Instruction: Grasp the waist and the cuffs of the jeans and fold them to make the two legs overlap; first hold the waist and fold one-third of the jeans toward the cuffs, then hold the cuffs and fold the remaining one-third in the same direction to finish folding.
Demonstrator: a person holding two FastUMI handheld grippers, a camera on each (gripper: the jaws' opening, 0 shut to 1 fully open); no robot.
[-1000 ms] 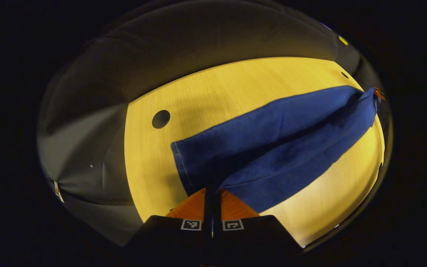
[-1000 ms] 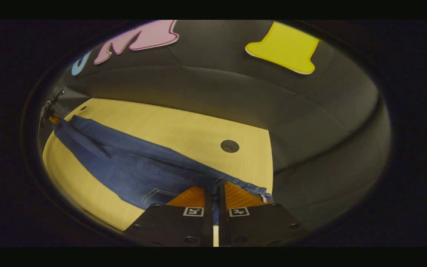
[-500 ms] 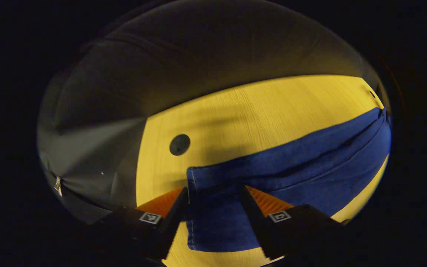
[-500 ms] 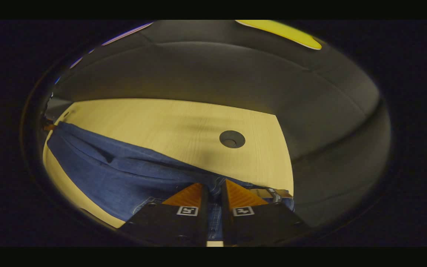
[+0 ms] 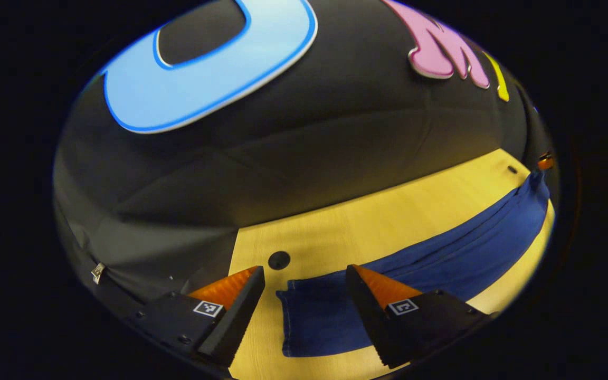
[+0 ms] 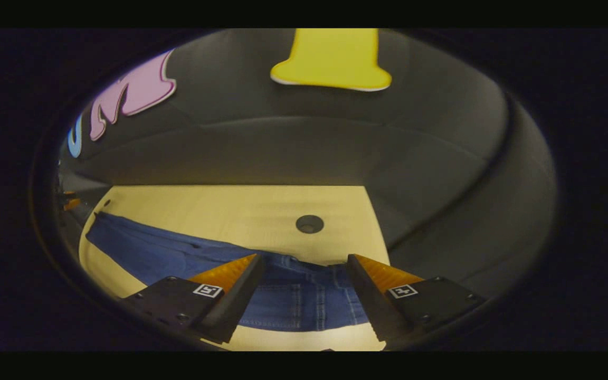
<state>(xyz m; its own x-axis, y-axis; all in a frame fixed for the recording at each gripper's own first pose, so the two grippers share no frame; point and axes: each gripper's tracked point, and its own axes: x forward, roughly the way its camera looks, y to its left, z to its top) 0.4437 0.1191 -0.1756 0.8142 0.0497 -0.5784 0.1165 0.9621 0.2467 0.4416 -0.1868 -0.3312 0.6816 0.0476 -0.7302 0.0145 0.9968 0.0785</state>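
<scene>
With legs overlapped, jeans (image 5: 430, 258) lie flat along desk (image 5: 367, 227), ready for thirds fold. I hold right gripper (image 6: 304, 274) over waist (image 6: 304, 295), fingers wide, empty. Left gripper (image 5: 304, 285) over cuffs (image 5: 314, 322), fingers wide, empty.

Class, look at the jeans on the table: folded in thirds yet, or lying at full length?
Full length. The jeans stretch flat along the table, cuffs to waist, with no cross fold.

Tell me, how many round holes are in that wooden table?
2. One hole is near the cuff end of the jeans; one hole is near their waist. The jeans may hide others on the table.
</scene>
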